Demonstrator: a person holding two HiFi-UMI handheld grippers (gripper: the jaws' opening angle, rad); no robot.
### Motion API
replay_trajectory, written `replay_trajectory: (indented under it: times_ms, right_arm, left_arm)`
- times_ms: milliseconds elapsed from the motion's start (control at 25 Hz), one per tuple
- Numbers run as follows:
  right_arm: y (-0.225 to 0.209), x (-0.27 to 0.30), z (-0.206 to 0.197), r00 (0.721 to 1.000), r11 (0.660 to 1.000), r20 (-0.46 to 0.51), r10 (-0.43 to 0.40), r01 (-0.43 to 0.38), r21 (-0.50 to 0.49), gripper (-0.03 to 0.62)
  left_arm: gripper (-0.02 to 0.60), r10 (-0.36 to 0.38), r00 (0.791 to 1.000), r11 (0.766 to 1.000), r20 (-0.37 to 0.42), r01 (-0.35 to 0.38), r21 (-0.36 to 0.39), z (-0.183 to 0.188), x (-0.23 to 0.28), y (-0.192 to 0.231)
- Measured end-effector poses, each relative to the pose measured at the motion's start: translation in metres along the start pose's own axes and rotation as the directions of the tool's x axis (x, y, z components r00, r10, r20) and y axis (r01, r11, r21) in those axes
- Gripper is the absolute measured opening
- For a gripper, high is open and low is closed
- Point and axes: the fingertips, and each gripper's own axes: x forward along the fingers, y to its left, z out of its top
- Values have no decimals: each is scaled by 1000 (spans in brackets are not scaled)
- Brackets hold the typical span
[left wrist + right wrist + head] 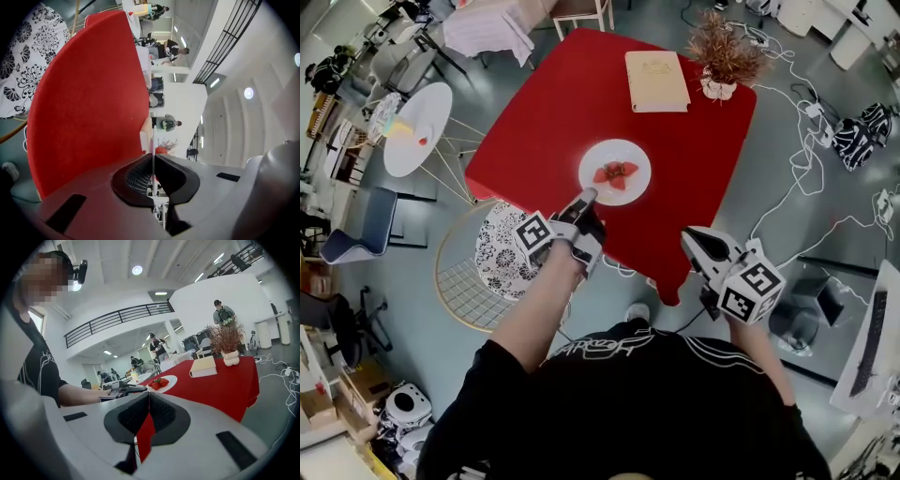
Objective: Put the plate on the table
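A white plate (615,172) with red strawberries (616,174) is over the near part of the red table (581,103). My left gripper (586,198) is shut on the plate's near rim. In the left gripper view the rim (153,140) shows as a thin white edge pinched between the jaws of the left gripper (153,157). The right gripper view shows the plate (169,381) low on the tablecloth (220,385); I cannot tell whether it touches. My right gripper (690,237) hangs off the table's near corner, shut and empty, as its own view shows (149,395).
A cream book (656,81) and a dried plant in a white vase (724,56) stand at the table's far side. A wire chair with a patterned cushion (502,246) is left of the table, a white round side table (417,127) beyond it. Cables (806,178) trail on the floor at right.
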Motion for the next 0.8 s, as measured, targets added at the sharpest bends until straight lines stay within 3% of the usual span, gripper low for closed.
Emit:
replay_trajectory:
  times_ms: [440,800]
  right_arm:
    - [-7,-3,-18,1000,999,-28,0,1,51,8]
    - [-19,-13,-21,999,998,-45,-12,15,67,8]
  left_arm:
    - [18,92,996,996,-8,-92,-15,14,45,38]
    - [18,184,983,982,11,-183,-34,20,52,64]
